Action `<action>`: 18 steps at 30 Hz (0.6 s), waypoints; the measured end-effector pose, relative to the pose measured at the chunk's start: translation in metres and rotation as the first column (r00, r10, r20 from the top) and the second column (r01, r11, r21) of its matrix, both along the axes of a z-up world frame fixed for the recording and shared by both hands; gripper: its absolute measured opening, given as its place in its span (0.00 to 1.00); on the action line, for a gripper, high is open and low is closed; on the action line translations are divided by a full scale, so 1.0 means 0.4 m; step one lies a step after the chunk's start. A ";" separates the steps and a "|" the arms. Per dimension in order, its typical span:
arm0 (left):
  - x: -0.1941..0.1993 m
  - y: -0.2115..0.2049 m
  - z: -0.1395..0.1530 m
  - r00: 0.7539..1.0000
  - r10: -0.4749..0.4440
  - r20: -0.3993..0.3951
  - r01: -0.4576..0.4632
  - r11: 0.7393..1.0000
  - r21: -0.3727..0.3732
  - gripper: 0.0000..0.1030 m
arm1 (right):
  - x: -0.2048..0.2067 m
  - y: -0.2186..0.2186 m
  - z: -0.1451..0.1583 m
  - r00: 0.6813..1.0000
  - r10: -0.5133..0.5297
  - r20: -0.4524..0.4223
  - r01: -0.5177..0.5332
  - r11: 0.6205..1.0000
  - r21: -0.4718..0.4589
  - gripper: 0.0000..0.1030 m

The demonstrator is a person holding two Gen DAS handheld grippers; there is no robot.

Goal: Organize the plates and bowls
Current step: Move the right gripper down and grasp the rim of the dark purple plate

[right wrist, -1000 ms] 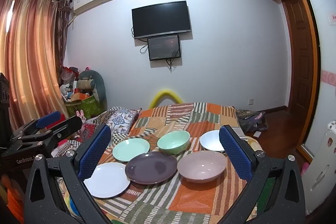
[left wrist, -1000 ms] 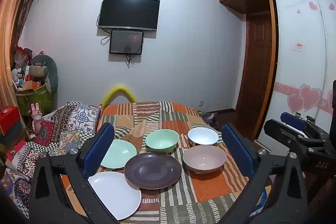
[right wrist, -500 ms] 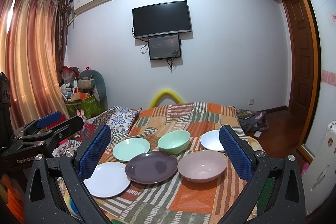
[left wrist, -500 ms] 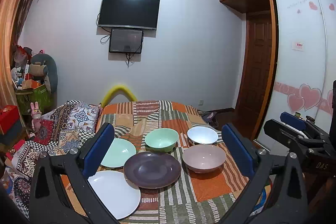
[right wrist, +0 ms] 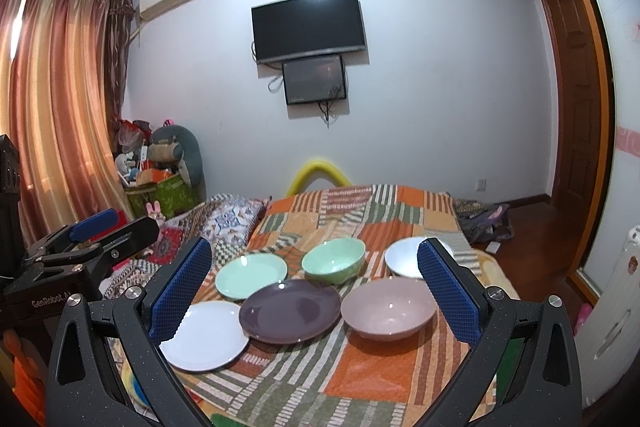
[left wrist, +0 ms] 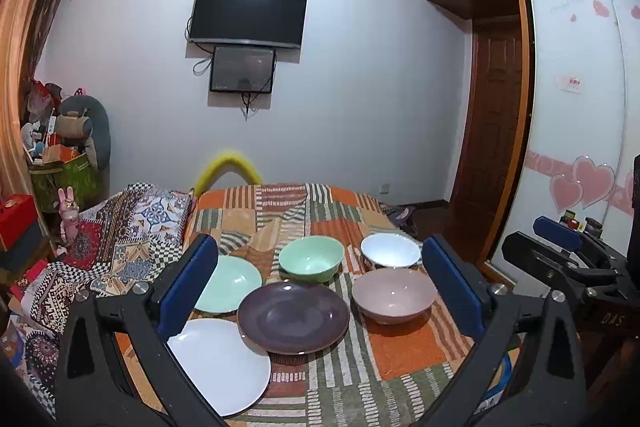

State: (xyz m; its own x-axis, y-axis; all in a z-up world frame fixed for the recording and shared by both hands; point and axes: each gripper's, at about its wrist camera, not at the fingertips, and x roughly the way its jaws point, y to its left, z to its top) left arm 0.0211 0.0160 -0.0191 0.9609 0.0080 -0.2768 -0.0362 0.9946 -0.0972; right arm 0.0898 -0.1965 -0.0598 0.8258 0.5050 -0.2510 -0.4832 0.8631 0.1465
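The left gripper [left wrist: 320, 283] has its blue-padded fingers [left wrist: 188, 287] spread wide and released, holding nothing; it is level, aimed forward over the dishes from above the near edge of the bed [left wrist: 400, 347]. The right gripper [right wrist: 316, 287] is posed the same way, its fingers [right wrist: 182, 287] parted wide and empty, raised clear of everything. Each gripper shows at the edge of the other's view, so the two are held side by side, the left one on the left.

Between the fingers lie the dishes, all resting on the patchwork bedspread. In the near row a white plate [left wrist: 224, 367] sits at the left, with a dark purple plate [left wrist: 294, 317] beside it whose rim overlaps the white plate's edge. To the right of that, apart from it, is a pink bowl [left wrist: 394, 295]. In the far row a green plate [left wrist: 230, 283] lies at the left, a green bowl [left wrist: 311, 258] in the middle and a white bowl [left wrist: 390, 250] at the right, just behind the pink one. All the bowls stand upright and nothing is stacked.

Beyond the bed, a television [left wrist: 248, 15] hangs on the wall, and curtains [right wrist: 52, 107] cover the left side.
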 end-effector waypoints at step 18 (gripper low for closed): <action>0.152 0.152 -0.222 0.957 0.059 -0.285 -0.076 0.996 -0.050 0.83 | 0.127 0.050 -0.177 0.955 0.037 -0.294 -0.056 0.997 -0.056 0.86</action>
